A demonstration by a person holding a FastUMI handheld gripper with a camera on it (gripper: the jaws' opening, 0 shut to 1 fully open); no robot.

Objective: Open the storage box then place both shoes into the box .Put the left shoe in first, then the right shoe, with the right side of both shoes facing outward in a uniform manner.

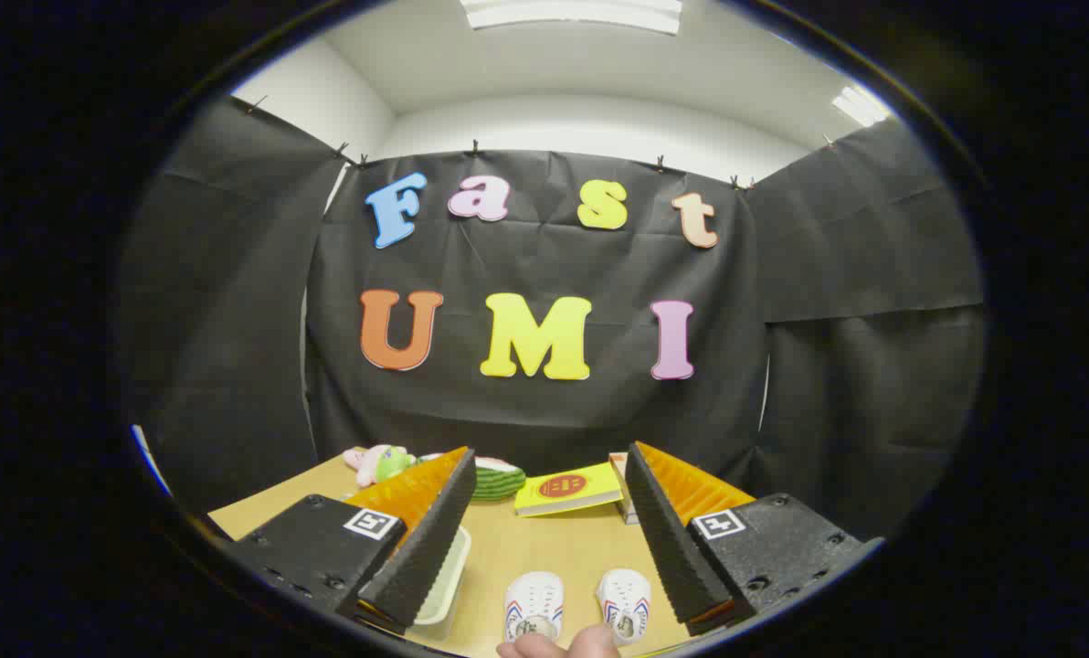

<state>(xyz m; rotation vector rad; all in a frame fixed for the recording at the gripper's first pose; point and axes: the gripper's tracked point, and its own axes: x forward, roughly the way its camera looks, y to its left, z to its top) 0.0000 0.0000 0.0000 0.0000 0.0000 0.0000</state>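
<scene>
Gripper (pixel 549 521) wide open, holding nothing, raised over the table (pixel 544 548). Shoes (pixel 533 605) (pixel 624 601) sit side by side between the fingers, toes away from the camera. A hand (pixel 558 645) sits just behind their heels. Box (pixel 444 571), pale, lies just left of the shoes, half hidden under the left finger; can't tell if a lid is on. Risks: taking a shoe before opening the box; picking the right shoe first, since the pair looks near identical; fingers bumping the hand. Book (pixel 567 489) lies beyond the shoes.
</scene>
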